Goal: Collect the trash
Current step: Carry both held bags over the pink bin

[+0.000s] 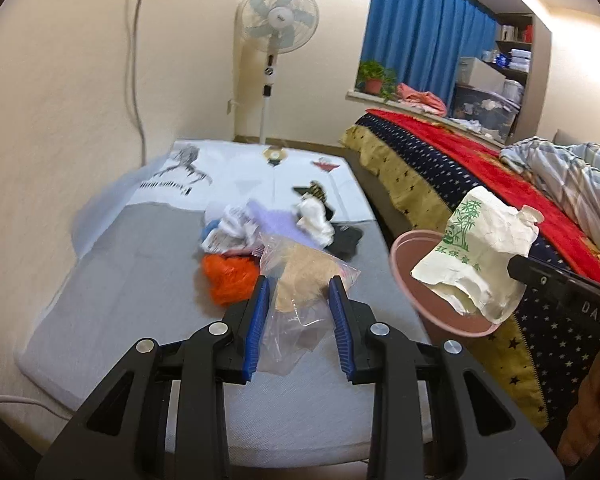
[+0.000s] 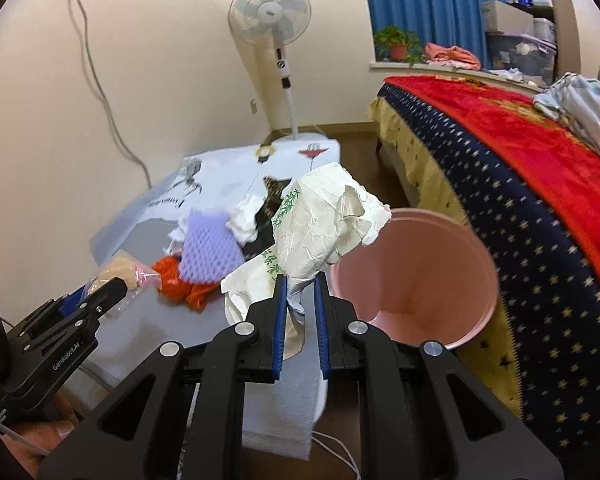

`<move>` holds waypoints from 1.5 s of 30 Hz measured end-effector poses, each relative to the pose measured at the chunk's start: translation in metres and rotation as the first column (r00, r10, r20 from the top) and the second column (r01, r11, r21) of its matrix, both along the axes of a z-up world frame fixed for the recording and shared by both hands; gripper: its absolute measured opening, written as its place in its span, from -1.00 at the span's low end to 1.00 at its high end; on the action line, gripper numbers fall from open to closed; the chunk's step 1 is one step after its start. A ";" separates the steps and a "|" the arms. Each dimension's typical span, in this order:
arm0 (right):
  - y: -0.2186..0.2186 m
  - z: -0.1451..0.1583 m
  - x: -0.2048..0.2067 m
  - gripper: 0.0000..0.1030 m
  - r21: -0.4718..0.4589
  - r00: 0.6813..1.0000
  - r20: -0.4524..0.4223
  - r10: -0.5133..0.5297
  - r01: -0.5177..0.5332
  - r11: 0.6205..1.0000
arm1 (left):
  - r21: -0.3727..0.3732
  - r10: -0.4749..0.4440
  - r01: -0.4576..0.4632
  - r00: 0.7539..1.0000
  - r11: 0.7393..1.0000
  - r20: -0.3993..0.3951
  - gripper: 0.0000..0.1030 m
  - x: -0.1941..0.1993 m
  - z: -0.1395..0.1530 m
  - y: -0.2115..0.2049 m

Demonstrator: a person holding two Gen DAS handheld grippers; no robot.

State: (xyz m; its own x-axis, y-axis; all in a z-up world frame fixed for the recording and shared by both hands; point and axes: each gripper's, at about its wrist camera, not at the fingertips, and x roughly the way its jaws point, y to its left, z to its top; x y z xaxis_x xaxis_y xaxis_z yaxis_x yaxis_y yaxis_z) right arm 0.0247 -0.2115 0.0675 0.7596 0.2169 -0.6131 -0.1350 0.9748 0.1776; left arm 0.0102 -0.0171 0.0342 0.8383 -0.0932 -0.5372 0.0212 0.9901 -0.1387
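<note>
The right claw (image 2: 300,280) has its blue pads pinched on the twisted neck of a crumpled white paper bag (image 2: 320,220) with green print, holding it up beside the rim of a pink bin (image 2: 476,320); the claw points downward and forward. The left claw (image 1: 298,292) sits partly closed around a clear plastic bag (image 1: 300,280) with something tan inside, which hangs between its pads above the bench (image 1: 120,300); in the right wrist view a hand (image 2: 40,436) grips this tool's handle. On the grey-padded bench, past both claws, lies a heap of trash: an orange bag (image 1: 228,280), purple foam netting (image 2: 210,248) and white tissue (image 1: 314,216). Behind stand a pedestal fan (image 1: 278,16), a cream wall with a dangling cord (image 2: 100,92), blue curtains (image 1: 424,32), and a bed (image 1: 440,156) under a red, star-patterned blanket.
</note>
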 end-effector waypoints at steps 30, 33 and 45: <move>-0.117 0.023 0.049 -0.73 -0.074 0.975 0.087 -0.205 0.212 0.975 | 0.071 -0.266 0.261 0.961 0.963 0.072 -0.41 0.091 0.026 -0.116; -0.119 0.017 0.052 -0.73 -0.071 0.972 0.081 -0.221 0.226 0.971 | 0.073 -0.260 0.256 0.963 0.964 0.064 -0.41 0.096 0.016 -0.120; -0.117 -0.001 0.071 -0.73 -0.107 0.973 0.040 -0.229 0.232 0.967 | 0.090 -0.303 0.299 0.952 0.950 0.031 -0.41 0.115 -0.008 -0.138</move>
State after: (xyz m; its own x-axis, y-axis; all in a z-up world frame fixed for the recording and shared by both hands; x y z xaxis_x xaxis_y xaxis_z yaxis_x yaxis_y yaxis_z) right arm 0.0957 -0.3281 0.0669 0.7980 -0.0332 -0.6018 0.0919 0.9935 0.0671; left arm 0.1251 -0.1553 0.0266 0.8010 -0.3016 -0.5171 0.3246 0.9446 -0.0482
